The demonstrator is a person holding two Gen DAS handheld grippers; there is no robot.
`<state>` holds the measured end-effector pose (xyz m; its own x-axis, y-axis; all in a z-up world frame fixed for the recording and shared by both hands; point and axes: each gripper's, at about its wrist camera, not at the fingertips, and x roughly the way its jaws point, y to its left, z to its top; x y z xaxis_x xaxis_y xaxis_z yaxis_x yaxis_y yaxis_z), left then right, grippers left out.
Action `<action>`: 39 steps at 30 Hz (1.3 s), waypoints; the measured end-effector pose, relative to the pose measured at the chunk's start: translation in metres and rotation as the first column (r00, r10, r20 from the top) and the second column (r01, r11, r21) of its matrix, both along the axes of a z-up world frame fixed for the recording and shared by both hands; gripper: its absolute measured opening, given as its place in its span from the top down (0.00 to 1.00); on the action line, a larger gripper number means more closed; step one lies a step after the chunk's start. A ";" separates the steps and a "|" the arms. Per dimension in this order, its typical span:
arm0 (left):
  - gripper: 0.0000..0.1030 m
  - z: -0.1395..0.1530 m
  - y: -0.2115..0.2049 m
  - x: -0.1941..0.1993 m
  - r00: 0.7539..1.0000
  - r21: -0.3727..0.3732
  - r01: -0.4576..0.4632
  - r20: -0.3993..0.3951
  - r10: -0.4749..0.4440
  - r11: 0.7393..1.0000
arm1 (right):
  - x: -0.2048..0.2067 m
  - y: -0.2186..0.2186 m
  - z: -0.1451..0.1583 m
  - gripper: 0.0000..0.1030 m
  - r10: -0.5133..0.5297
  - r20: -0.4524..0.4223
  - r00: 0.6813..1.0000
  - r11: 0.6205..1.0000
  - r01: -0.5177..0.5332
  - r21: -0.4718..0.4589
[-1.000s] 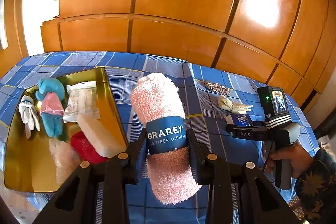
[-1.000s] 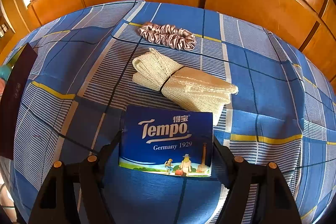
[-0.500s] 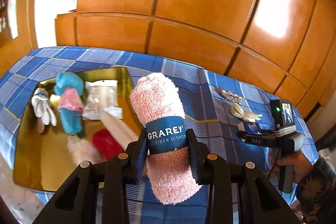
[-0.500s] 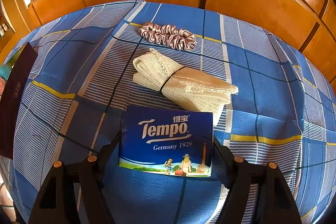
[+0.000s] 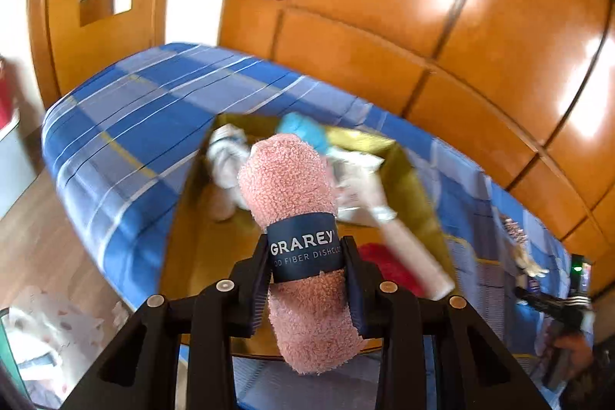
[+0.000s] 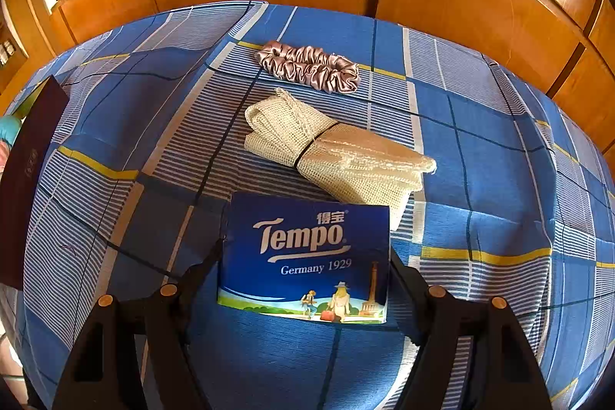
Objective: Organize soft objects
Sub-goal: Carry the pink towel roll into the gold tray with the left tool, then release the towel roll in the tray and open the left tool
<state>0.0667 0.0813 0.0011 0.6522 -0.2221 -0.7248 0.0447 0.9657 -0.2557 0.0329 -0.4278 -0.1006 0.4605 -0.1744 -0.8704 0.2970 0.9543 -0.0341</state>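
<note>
Pink rolled dishcloth, banded with a dark GRAREY label, is sitting at lower centre of the left wrist frame, the left gripper clenching it at the band above a gold tray of blurred soft items. Across in the right wrist frame, the right gripper is pinching a blue Tempo tissue pack at lower centre, with a beige mesh bundle lying just above and a satin scrunchie resting higher on the blue plaid cloth
</note>
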 end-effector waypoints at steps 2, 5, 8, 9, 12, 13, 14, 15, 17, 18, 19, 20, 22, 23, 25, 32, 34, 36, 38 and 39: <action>0.66 -0.010 0.007 0.006 0.999 0.006 -0.014 -0.035 0.015 1.000 | 0.000 0.000 0.000 0.27 0.000 0.000 1.000 1.000 0.000 -0.001; 0.66 -0.028 0.011 0.015 0.997 0.035 -0.013 -0.080 0.016 0.999 | 0.000 0.000 0.000 0.27 -0.002 0.000 1.000 1.000 0.002 0.000; 0.66 -0.039 0.009 0.025 0.992 0.018 -0.004 -0.128 0.006 1.000 | 0.000 0.000 0.000 0.27 -0.003 0.000 1.000 1.000 0.003 0.001; 0.66 -0.044 0.009 0.029 0.990 0.011 -0.002 -0.143 0.003 1.000 | 0.000 0.000 0.000 0.27 -0.004 0.000 1.000 1.000 0.004 0.001; 0.65 -0.049 0.008 0.039 0.987 0.031 -0.002 -0.160 0.007 1.000 | 0.000 0.000 0.000 0.27 -0.005 0.000 1.000 1.000 0.005 0.002; 0.64 -0.053 0.006 0.043 0.984 0.049 0.006 -0.176 0.003 0.999 | 0.000 0.001 0.000 0.27 -0.006 0.001 1.000 1.000 0.006 0.003; 0.63 -0.054 0.007 0.045 0.984 0.062 0.003 -0.180 0.009 0.998 | 0.000 0.000 0.000 0.27 -0.006 0.001 1.000 1.000 0.006 0.004; 0.62 -0.055 0.005 0.048 0.984 0.089 0.000 -0.180 0.016 0.996 | 0.000 0.000 0.000 0.27 -0.007 0.001 1.000 1.000 0.007 0.004; 0.60 -0.057 0.000 0.052 0.986 0.131 0.016 -0.165 0.006 0.991 | 0.000 0.000 0.000 0.27 -0.007 0.000 1.000 1.000 0.007 0.003; 0.59 -0.056 -0.001 0.052 0.987 0.141 0.014 -0.158 0.009 0.990 | 0.000 0.000 -0.001 0.27 -0.006 0.001 1.000 1.000 0.006 0.003; 0.57 -0.055 0.000 0.050 0.988 0.142 0.012 -0.153 0.010 0.990 | 0.000 0.000 -0.001 0.27 -0.006 0.001 1.000 1.000 0.006 0.004; 0.56 -0.053 0.000 0.050 0.989 0.143 0.012 -0.147 0.009 0.990 | 0.000 0.000 0.000 0.27 -0.006 0.000 1.000 1.000 0.006 0.003; 0.52 -0.048 0.000 0.045 0.993 0.159 0.003 -0.113 0.016 0.987 | 0.000 0.001 0.000 0.27 -0.006 0.000 1.000 1.000 0.006 0.003; 0.52 -0.044 -0.001 0.042 0.995 0.173 -0.004 -0.094 0.021 0.985 | 0.000 0.001 0.000 0.27 -0.006 0.000 1.000 1.000 0.006 0.001; 0.52 -0.038 0.000 0.033 0.998 0.193 -0.025 -0.054 0.036 0.981 | 0.000 0.001 0.000 0.27 -0.006 -0.001 1.000 1.000 0.006 0.000; 0.49 -0.024 0.004 0.003 0.993 0.197 -0.114 0.042 0.107 0.974 | 0.001 0.004 0.002 0.27 -0.001 -0.002 1.000 1.000 0.000 -0.025; 0.49 -0.024 0.001 -0.002 0.993 0.185 -0.112 0.039 0.107 0.976 | 0.001 0.006 0.002 0.27 0.001 -0.002 1.000 0.999 -0.001 -0.032; 0.49 -0.023 -0.007 -0.007 0.995 0.176 -0.095 0.038 0.090 0.980 | 0.001 0.006 0.003 0.27 0.014 -0.005 1.000 1.000 -0.014 -0.028; 0.45 -0.020 -0.015 -0.010 0.996 0.176 -0.081 0.050 0.074 0.981 | 0.001 0.005 0.003 0.27 0.016 -0.006 1.000 0.999 -0.016 -0.028; 0.42 -0.018 -0.019 -0.013 0.996 0.174 -0.076 0.060 0.067 0.982 | 0.000 0.005 0.003 0.27 0.016 -0.006 1.000 0.999 -0.016 -0.028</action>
<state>0.0540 0.0623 -0.0168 0.7011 -0.0459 -0.7116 -0.0170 0.9966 -0.0811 0.0332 -0.4226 -0.0976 0.4584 -0.1914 -0.8679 0.2816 0.9575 -0.0625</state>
